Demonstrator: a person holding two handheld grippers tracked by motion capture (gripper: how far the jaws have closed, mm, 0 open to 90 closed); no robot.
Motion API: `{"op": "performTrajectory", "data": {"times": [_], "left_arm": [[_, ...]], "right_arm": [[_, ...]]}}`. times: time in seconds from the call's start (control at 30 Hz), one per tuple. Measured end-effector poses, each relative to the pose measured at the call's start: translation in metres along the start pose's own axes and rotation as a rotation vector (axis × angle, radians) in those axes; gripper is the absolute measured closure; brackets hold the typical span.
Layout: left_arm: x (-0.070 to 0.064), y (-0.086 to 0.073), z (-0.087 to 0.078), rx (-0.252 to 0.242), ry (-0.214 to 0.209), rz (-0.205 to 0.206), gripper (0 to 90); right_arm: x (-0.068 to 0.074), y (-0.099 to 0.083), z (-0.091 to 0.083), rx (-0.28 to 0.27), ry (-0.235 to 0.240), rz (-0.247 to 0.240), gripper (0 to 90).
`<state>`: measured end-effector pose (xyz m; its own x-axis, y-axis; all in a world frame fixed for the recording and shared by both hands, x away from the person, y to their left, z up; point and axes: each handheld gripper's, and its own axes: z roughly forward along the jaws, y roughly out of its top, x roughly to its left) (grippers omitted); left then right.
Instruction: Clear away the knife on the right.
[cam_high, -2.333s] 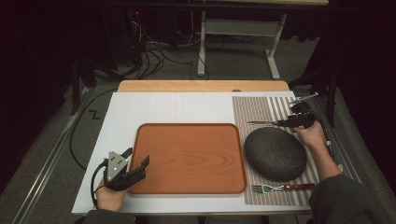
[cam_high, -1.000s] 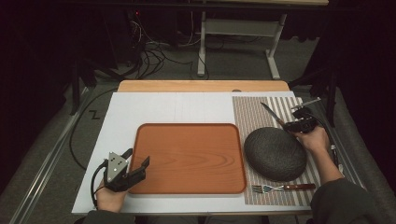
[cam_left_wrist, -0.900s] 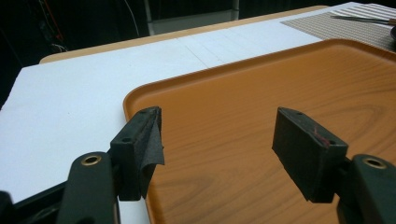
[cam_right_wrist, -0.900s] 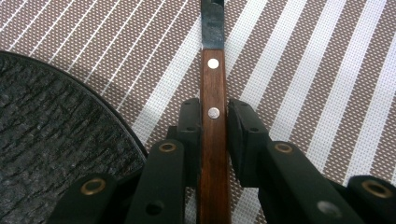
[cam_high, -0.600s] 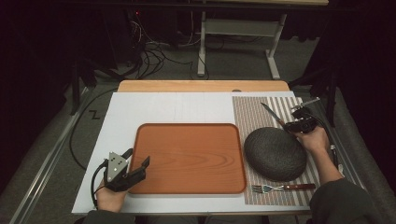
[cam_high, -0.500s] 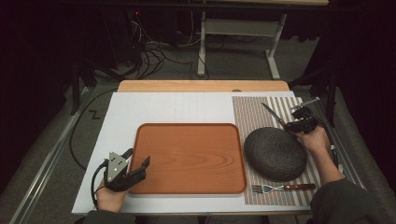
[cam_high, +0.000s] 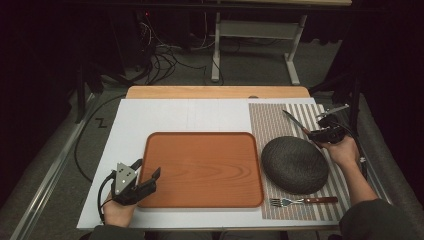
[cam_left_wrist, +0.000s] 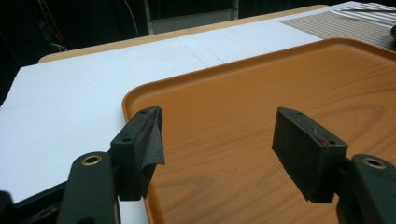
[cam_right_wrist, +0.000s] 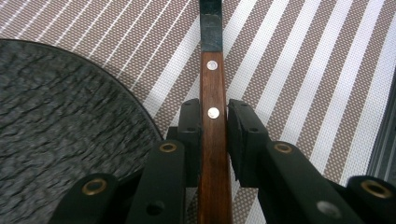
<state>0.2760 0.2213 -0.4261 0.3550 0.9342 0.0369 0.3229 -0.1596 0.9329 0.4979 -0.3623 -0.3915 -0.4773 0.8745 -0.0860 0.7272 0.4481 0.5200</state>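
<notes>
A knife with a wooden handle (cam_right_wrist: 212, 70) points away over the striped placemat (cam_right_wrist: 303, 70), and my right gripper (cam_right_wrist: 215, 116) is shut on that handle. From above, the knife (cam_high: 292, 121) slants toward the back left, just right of the dark round plate (cam_high: 295, 164), with the right gripper (cam_high: 320, 134) at the mat's right edge. My left gripper (cam_left_wrist: 217, 135) stands open with nothing between its jaws, low over the near left corner of the orange tray (cam_left_wrist: 280, 79). The high view puts the left gripper (cam_high: 146, 169) at the tray's (cam_high: 200, 170) front left corner.
A fork (cam_high: 302, 201) with a wooden handle lies on the placemat (cam_high: 270, 120) in front of the plate. A white sheet (cam_high: 175, 115) covers the tabletop, with a wooden strip (cam_high: 215, 92) along its far edge. Cables and a metal stand sit on the floor beyond.
The knife in my right gripper has swung from lying crosswise to pointing back and left, and the hand has shifted a little. In the last second nothing moved. The left gripper stayed put.
</notes>
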Motion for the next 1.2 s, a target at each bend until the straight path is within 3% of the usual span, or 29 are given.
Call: {"op": "performTrajectory", "data": {"times": [0.3, 0.53, 0.77, 1.2], "left_arm": [[0.0, 0.0, 0.0, -0.007, 0.004, 0.006, 33.1], [0.0, 0.001, 0.002, -0.005, -0.014, -0.004, 33.0], [0.001, 0.002, 0.003, 0.0, -0.022, -0.005, 33.0], [0.0, 0.002, 0.003, -0.001, -0.022, -0.008, 33.0]], "right_arm": [[0.006, -0.003, -0.013, -0.014, 0.002, 0.015, 78.2], [0.021, -0.003, -0.027, -0.054, 0.026, -0.01, 78.2], [0.03, -0.008, -0.027, -0.054, 0.042, -0.012, 78.2], [0.052, -0.015, -0.043, -0.081, 0.084, -0.038, 78.2]]}}
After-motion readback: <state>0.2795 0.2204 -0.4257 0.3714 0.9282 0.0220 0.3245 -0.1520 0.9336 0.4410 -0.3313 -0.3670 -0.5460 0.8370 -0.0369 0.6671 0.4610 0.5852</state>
